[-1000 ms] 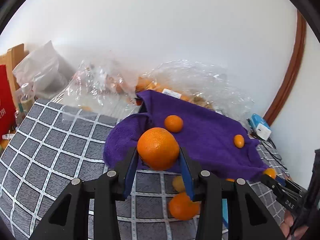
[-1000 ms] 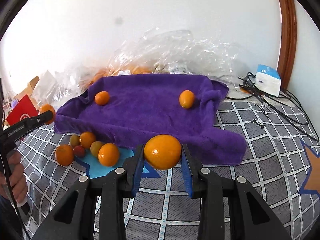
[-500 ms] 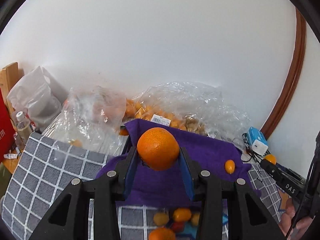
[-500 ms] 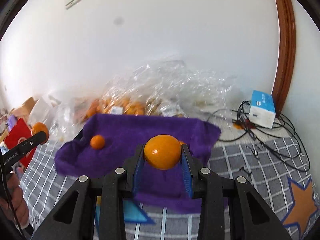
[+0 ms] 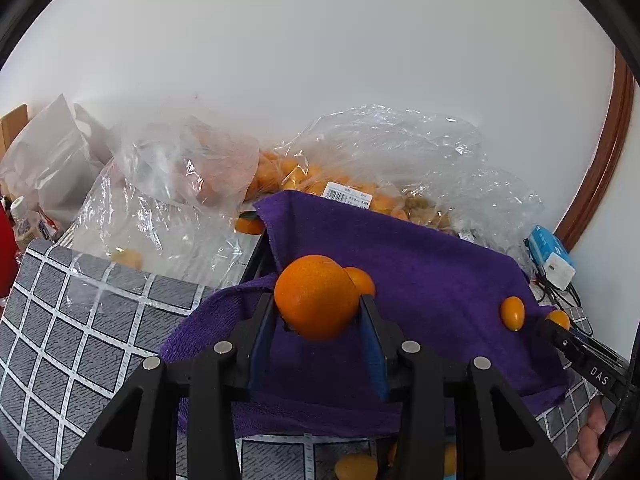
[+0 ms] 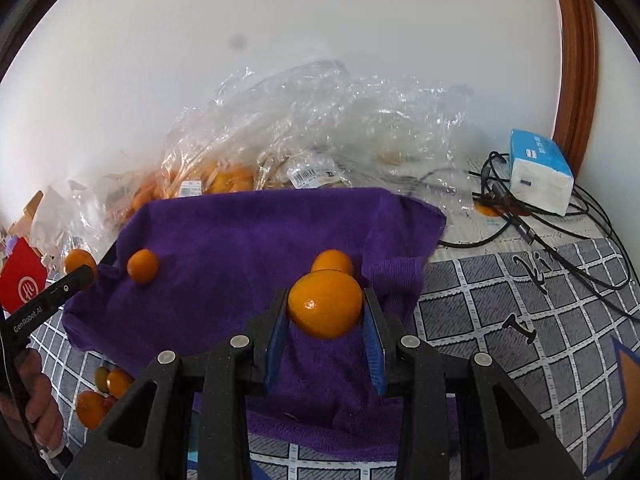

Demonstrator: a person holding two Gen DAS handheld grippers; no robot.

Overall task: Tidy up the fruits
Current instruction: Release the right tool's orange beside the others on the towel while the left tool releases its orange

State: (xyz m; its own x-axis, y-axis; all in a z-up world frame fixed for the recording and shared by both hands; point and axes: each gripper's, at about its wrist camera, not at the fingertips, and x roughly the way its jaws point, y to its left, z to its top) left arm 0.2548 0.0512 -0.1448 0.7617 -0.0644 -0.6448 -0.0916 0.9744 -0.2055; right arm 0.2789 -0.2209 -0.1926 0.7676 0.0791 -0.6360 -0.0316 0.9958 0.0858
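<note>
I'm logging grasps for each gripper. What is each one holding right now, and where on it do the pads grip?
Left gripper: an orange, pads on its opposite sides. Right gripper: a smaller orange fruit, likewise pinched at its sides.

left gripper [image 5: 318, 312] clamping orange [image 5: 316, 297], purple towel [image 5: 420, 264]

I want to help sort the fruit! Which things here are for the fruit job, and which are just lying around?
For the job:
- left gripper, shut on a big orange
- right gripper, shut on a smaller orange
- purple towel with two small fruits on it
- loose fruits on the checked cloth

Just lying about:
- plastic bags
- tissue pack
- cables
</note>
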